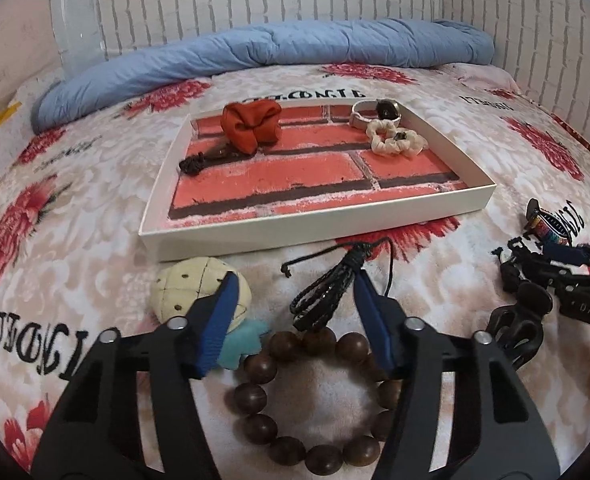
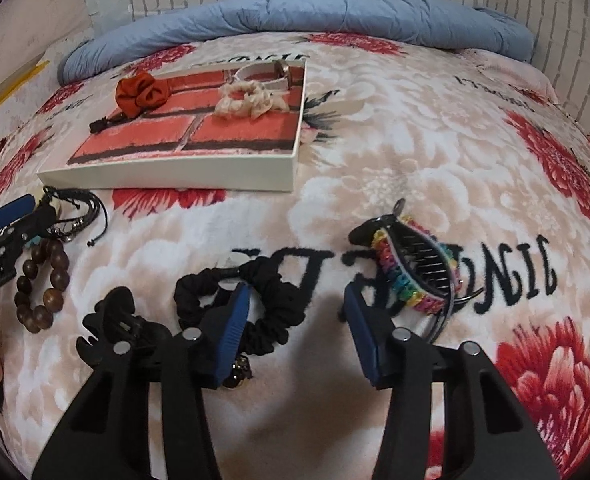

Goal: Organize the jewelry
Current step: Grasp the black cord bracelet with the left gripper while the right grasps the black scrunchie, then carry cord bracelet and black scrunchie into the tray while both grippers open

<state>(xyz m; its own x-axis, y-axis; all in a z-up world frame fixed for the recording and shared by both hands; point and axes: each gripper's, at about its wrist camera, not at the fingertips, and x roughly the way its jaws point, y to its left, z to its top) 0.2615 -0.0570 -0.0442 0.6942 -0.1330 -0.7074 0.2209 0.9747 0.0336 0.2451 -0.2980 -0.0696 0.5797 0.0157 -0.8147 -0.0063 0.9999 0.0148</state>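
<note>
A shallow white tray (image 1: 315, 224) with a brick-print floor lies on the floral blanket; it also shows in the right wrist view (image 2: 167, 178). In it lie an orange scrunchie (image 1: 251, 122), a cream scrunchie (image 1: 391, 140), a silver band (image 1: 365, 114) and a dark tie (image 1: 203, 159). My left gripper (image 1: 295, 284) is open over a black leather cord bracelet (image 1: 327, 288), with a wooden bead bracelet (image 1: 315, 396) below it. My right gripper (image 2: 297, 296) is open, between a black scrunchie (image 2: 251, 300) and a rainbow hair clip (image 2: 411, 272).
A cream ball charm with a turquoise piece (image 1: 191, 284) lies by my left finger. A black claw clip (image 2: 115, 320) lies left of the right gripper. A blue rolled quilt (image 1: 255, 56) runs along the brick-pattern wall behind the tray.
</note>
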